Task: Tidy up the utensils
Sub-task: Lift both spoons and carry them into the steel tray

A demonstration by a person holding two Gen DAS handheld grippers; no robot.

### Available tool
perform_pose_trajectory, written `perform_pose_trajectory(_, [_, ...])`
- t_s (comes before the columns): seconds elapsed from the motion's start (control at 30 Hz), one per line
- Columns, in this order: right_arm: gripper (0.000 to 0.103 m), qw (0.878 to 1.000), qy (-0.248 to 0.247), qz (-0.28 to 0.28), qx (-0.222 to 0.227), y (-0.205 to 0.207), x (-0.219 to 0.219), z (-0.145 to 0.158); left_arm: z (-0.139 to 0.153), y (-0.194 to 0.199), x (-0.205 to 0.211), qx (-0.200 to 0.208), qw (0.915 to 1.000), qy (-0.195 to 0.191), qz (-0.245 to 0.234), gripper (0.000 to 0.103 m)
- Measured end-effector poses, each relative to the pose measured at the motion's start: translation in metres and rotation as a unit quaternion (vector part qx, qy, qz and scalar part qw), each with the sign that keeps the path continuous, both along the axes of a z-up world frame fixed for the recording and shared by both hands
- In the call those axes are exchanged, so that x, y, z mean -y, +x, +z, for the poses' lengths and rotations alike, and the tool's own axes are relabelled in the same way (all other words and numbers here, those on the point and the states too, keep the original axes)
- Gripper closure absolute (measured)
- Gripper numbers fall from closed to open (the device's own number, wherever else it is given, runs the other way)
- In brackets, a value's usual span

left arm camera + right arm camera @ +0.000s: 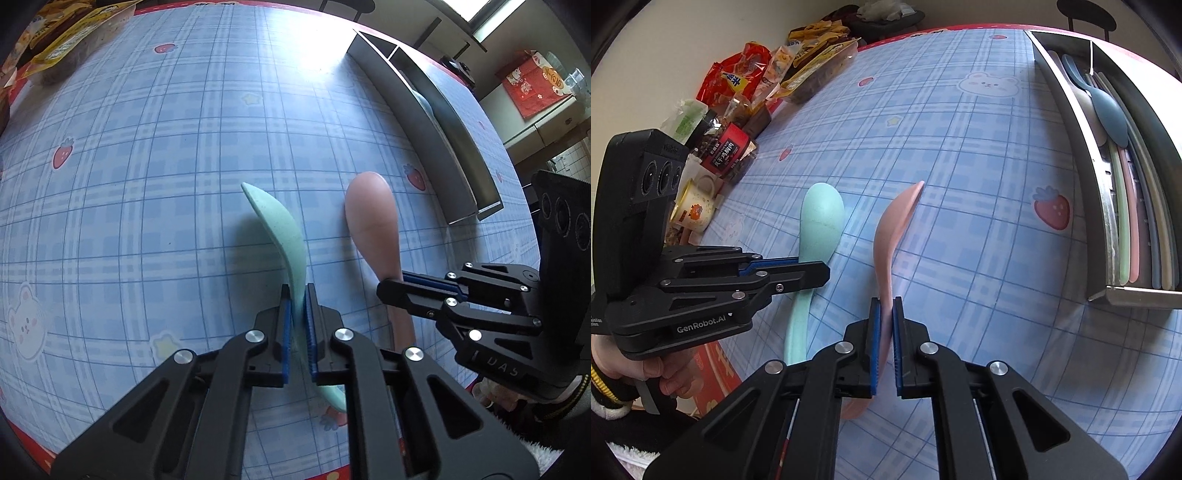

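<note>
My left gripper (298,291) is shut on the handle of a mint green spoon (280,225), bowl pointing away over the blue checked tablecloth. My right gripper (885,306) is shut on the handle of a pink spoon (892,225). Each gripper shows in the other's view: the right gripper (391,286) holds the pink spoon (371,214) to the right of the green one; the left gripper (822,271) holds the green spoon (820,218) to the left. A metal utensil tray (1104,177) with compartments holds a dark blue spoon (1108,110) and several chopsticks (1126,221).
The tray also shows at the right of the left wrist view (436,136). Snack packets (738,77), a jar (727,147) and a small cup (694,210) crowd the table's left edge. Blue checked tablecloth (960,155) covers the table between spoons and tray.
</note>
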State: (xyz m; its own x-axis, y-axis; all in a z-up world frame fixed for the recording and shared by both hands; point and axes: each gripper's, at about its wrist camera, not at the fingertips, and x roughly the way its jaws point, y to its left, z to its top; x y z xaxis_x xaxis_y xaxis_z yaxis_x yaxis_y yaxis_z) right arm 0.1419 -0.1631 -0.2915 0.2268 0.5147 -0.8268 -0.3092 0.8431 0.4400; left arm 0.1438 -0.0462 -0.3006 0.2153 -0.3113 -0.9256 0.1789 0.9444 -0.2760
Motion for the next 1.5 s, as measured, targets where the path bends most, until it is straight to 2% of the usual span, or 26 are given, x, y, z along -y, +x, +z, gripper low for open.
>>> perform_pose_trajectory(0.13, [0.096, 1.0, 0.004, 0.0, 0.003, -0.001, 0.001, -0.001, -0.003, -0.004, -0.011, -0.001, 0.9997, -0.023, 0.01, 0.09])
perform_pose_trajectory(0.3, [0.097, 1.0, 0.018, -0.004, 0.005, -0.002, 0.006, -0.003, -0.002, -0.009, -0.008, 0.018, 0.9998, -0.011, 0.001, 0.09])
perform_pose_trajectory(0.4, [0.097, 1.0, 0.026, -0.008, 0.004, -0.003, 0.009, -0.004, -0.002, -0.012, -0.008, 0.025, 0.9996, -0.017, 0.001, 0.089])
perform_pose_trajectory(0.63, [0.097, 1.0, 0.002, -0.001, 0.011, -0.005, 0.007, -0.002, -0.002, -0.018, -0.013, 0.036, 0.9992, -0.016, -0.006, 0.089])
perform_pose_trajectory(0.8, [0.097, 1.0, -0.006, -0.002, 0.002, -0.008, 0.006, 0.001, -0.001, -0.017, -0.014, 0.028, 0.9993, -0.024, 0.002, 0.092])
perform_pose_trajectory(0.9, [0.097, 1.0, 0.004, -0.014, -0.001, -0.009, 0.014, 0.003, 0.0, -0.017, -0.021, 0.015, 0.9987, -0.045, 0.016, 0.092])
perform_pose_trajectory(1.03, [0.097, 0.998, 0.032, -0.046, 0.017, -0.01, 0.034, 0.019, 0.023, -0.016, -0.026, 0.037, 0.9959, -0.08, 0.021, 0.092])
perform_pose_trajectory(1.2, [0.097, 0.995, 0.052, -0.068, 0.06, -0.012, 0.057, 0.05, 0.055, -0.007, -0.015, 0.061, 0.9929, -0.102, 0.002, 0.092])
perform_pose_trajectory(1.37, [0.097, 0.991, 0.031, -0.095, 0.093, -0.006, 0.091, 0.071, 0.075, 0.015, 0.008, 0.061, 0.9891, -0.133, -0.014, 0.092])
perform_pose_trajectory(1.5, [0.097, 0.987, 0.007, -0.12, 0.107, 0.013, 0.125, 0.08, 0.081, 0.038, 0.041, 0.051, 0.9869, -0.149, -0.033, 0.092])
